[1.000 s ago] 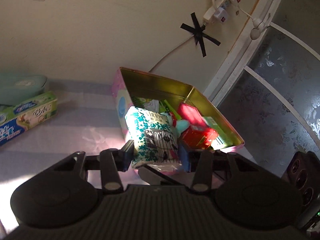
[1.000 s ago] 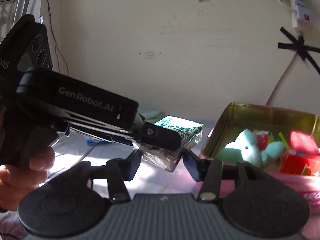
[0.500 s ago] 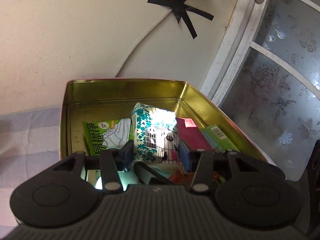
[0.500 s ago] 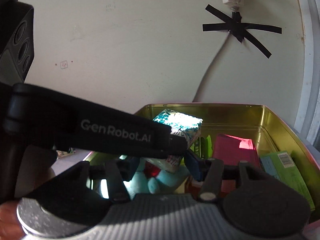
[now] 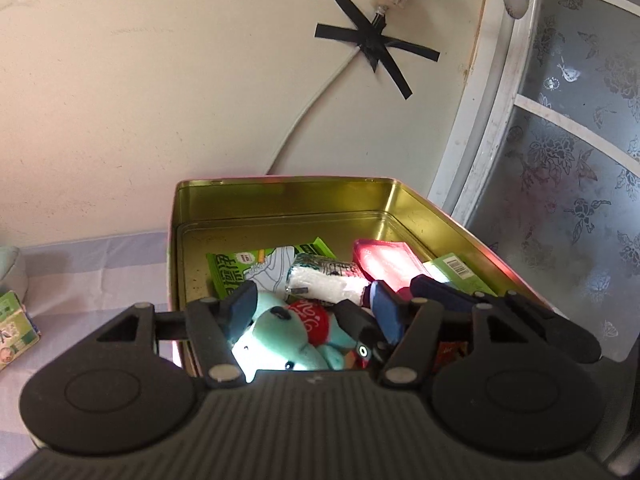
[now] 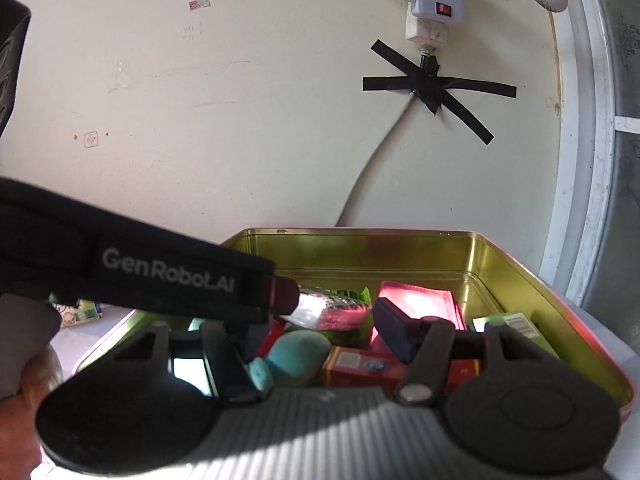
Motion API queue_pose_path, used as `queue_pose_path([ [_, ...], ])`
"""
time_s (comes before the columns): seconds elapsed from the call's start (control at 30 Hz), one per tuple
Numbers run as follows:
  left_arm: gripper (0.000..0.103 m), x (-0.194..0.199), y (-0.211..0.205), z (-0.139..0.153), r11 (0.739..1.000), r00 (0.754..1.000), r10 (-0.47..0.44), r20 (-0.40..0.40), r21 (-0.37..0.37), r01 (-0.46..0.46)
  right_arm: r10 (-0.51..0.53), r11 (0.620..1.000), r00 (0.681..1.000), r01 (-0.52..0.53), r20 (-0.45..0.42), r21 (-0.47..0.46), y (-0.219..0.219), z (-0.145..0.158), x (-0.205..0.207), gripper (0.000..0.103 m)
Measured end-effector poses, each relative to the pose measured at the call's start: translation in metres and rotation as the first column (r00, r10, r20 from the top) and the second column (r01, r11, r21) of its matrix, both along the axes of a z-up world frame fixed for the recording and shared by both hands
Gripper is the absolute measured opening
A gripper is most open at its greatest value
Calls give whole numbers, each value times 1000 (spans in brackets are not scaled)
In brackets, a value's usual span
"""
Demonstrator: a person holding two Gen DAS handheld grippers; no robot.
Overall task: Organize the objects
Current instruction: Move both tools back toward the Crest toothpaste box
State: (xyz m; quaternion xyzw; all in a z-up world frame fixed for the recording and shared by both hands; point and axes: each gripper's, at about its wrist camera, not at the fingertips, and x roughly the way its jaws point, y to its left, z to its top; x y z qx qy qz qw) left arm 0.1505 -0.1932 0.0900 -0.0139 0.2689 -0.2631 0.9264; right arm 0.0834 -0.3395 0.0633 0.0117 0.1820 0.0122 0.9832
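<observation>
A gold tin (image 5: 280,200) holds a teal plush toy (image 5: 280,336), a green packet (image 5: 240,268), a red packet (image 5: 384,260) and a green box (image 5: 456,270). A teal-patterned tissue pack (image 5: 326,284) lies on its side on these, just ahead of my left gripper (image 5: 314,310). The left jaws are opening and the pads are off the pack. In the right wrist view the left gripper's body (image 6: 160,276) crosses from the left, with the pack (image 6: 332,314) at its tip. My right gripper (image 6: 320,336) hovers over the tin (image 6: 520,272), jaws opening, gripping nothing.
The tin stands against a cream wall with a taped cable (image 6: 428,88) and a power strip (image 6: 434,4). A window frame (image 5: 500,120) rises at the right. A green carton (image 5: 16,328) lies on the striped cloth at the left. A hand (image 6: 24,376) holds the left gripper.
Both grippers moved from beside the tin to over it. The left jaws spread and the tissue pack, held upright before, now lies released in the tin.
</observation>
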Motion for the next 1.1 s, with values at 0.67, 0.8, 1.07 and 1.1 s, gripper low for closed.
queue_pose_path([
  [0.67, 65, -45, 131, -30, 928, 935, 352, -42, 147, -342, 267, 964, 962, -266, 51, -21, 98, 13, -70, 60],
  [0.8, 65, -44, 153, -42, 905, 913, 404, -58, 172, -389, 322, 945, 946, -321, 16, -57, 126, 6, -76, 61],
  [1.07, 65, -49, 190, -63, 870, 874, 479, -89, 180, -459, 397, 915, 911, -402, -114, -29, 160, -12, -69, 62],
  [1.1, 65, -50, 192, -64, 870, 874, 479, -81, 177, -460, 402, 913, 906, -408, -132, -17, 162, -15, -67, 63],
])
